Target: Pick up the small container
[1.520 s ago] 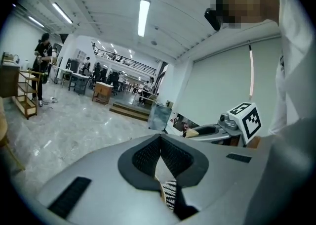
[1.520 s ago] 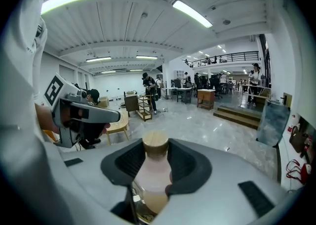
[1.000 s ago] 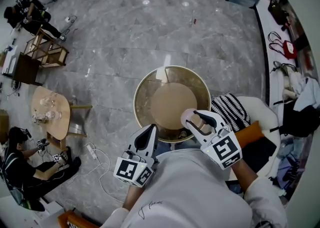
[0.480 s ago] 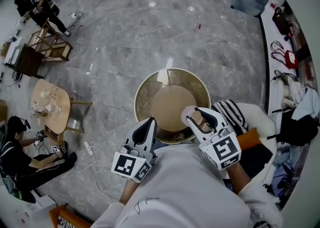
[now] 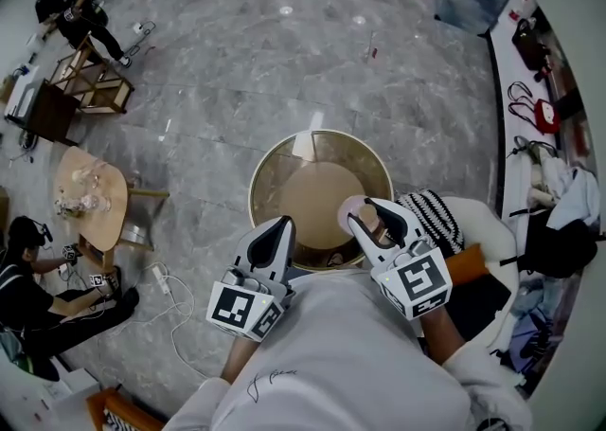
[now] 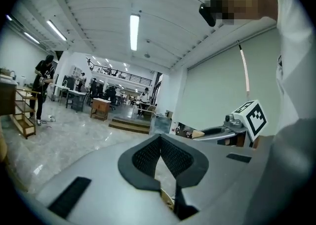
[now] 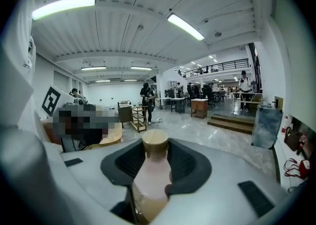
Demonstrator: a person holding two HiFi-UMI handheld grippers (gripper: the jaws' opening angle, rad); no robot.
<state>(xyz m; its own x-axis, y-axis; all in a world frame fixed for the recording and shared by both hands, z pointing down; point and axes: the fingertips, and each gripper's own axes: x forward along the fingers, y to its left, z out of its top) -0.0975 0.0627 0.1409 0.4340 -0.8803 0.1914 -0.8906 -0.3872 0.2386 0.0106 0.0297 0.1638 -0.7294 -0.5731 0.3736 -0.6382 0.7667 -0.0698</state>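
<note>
Right gripper (image 5: 371,219) clamps the small container (image 7: 150,172) by its body, over the round table's (image 5: 275,159) near edge. Left gripper (image 6: 160,142) is closed and empty. The smooth container may slip if tilted.

Round glass table (image 5: 280,162) ctr, on grey marble floor (image 5: 237,50). Striped cushion (image 5: 433,214) just R of it. Small wood table (image 5: 95,206) far L.

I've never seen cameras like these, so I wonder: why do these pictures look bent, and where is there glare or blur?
Head view: the fisheye lens curves the room's edges, and bright glints sit on the polished floor. Left gripper view: dark rounded corners, and a face is mosaicked out. Right gripper view: the strip light glares, and the small container, so near the lens, looks soft.
</note>
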